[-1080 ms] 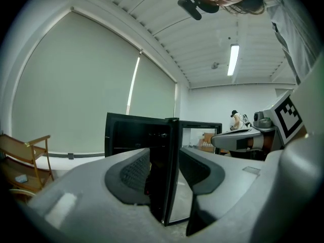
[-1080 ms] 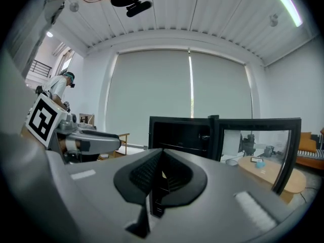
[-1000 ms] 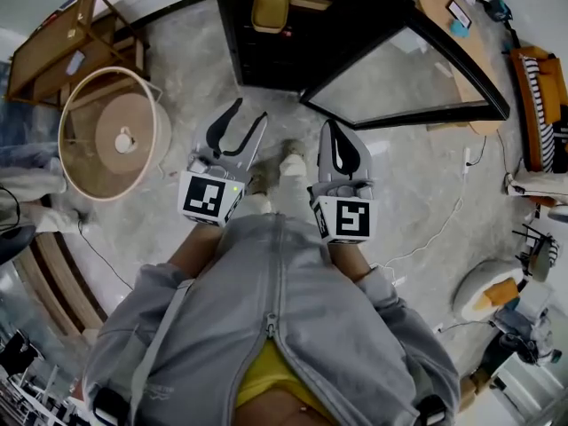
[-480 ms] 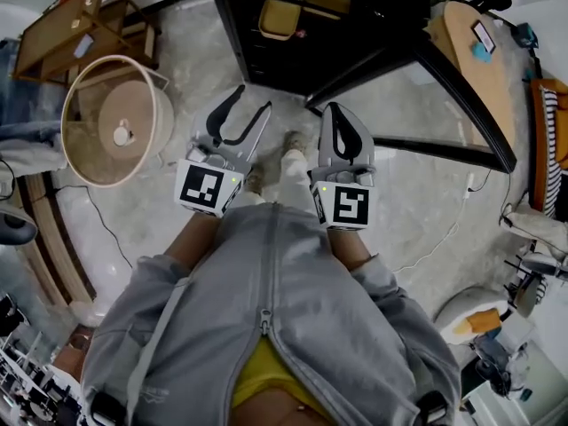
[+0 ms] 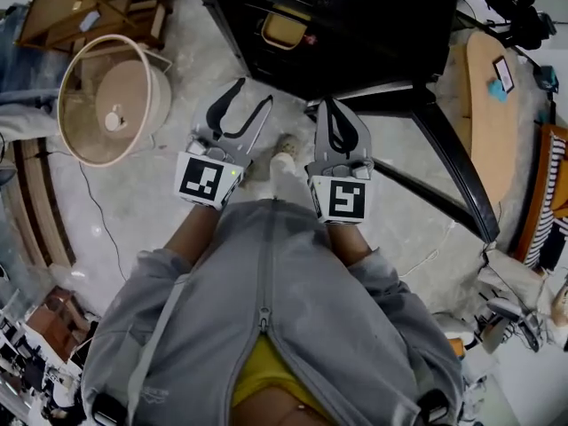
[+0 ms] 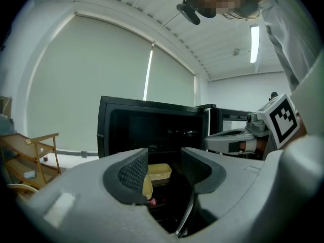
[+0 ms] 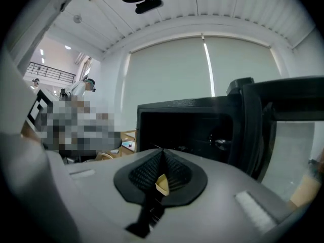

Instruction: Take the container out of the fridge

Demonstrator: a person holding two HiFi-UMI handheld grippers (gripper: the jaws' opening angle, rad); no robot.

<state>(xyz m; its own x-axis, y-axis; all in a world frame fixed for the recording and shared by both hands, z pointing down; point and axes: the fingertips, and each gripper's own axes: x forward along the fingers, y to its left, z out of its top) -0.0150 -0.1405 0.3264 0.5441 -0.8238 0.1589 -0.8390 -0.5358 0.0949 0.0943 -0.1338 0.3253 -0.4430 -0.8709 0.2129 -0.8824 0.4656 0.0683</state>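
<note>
While both grippers face open black fridge (image 5: 355, 34):
- Wooden rack (image 5: 84, 7) and round beige drum (image 5: 111, 100): on floor, left of left fingers.
- Left gripper (image 5: 252, 93): fingers (image 6: 132, 171) partly apart, nothing between pads.
- Yellow container (image 5: 286, 27): on fridge shelf, ahead of left fingers, seen through their gap, untouched.
- Right gripper (image 5: 331, 105): fingers (image 7: 147, 176) closed together, holding nothing.
- Fridge door (image 7: 255, 130): swung open, right of right fingers.
- Wooden desk (image 5: 484, 131): far right of right fingers, beyond door.
</note>
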